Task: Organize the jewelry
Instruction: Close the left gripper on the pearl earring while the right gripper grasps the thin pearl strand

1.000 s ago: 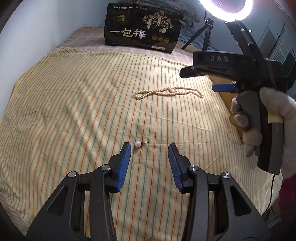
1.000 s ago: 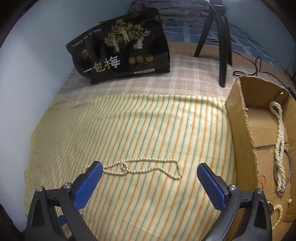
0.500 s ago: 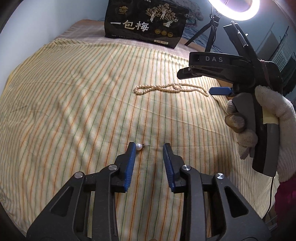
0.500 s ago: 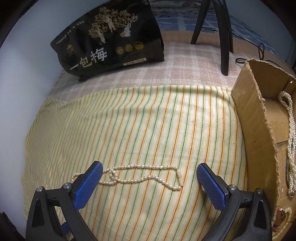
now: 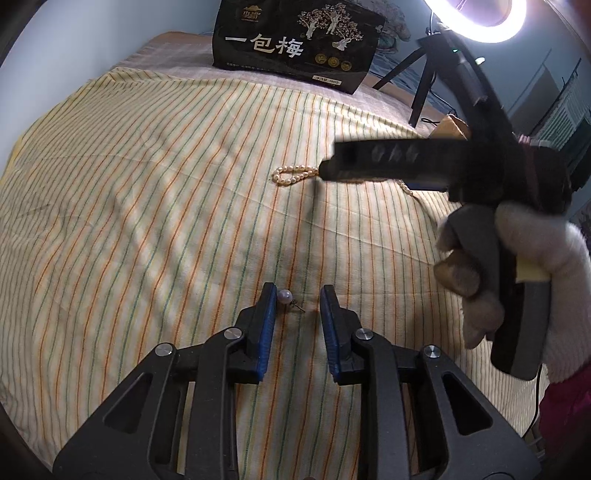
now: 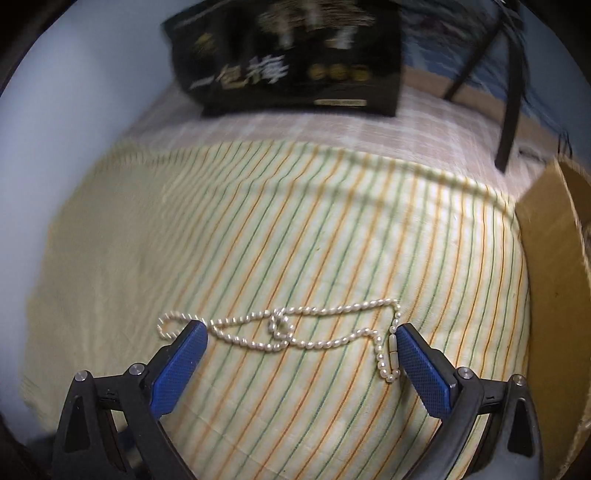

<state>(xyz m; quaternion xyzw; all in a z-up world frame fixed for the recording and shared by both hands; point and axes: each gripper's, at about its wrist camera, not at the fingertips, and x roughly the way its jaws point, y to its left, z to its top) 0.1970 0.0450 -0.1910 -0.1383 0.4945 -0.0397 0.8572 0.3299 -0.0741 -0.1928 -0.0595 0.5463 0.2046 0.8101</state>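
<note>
A small pearl earring (image 5: 285, 296) lies on the striped cloth (image 5: 147, 206). My left gripper (image 5: 297, 295) is open with its jaws around the earring; the pearl sits against the left blue pad (image 5: 268, 325). A pearl necklace (image 6: 295, 332) lies stretched on the cloth; it also shows in the left wrist view (image 5: 293, 174), partly hidden by the right gripper (image 5: 424, 162). My right gripper (image 6: 301, 339) is wide open, low over the necklace, with a pad near each end. The cardboard box (image 6: 554, 295) stands at the right.
A black snack bag (image 5: 295, 40) stands at the far edge of the bed. A ring light on a tripod (image 5: 476, 22) stands at the back right. A wall runs along the left side.
My left gripper has narrowed and moved forward so the earring lies between its jaws. My right gripper has moved down and closer to the necklace.
</note>
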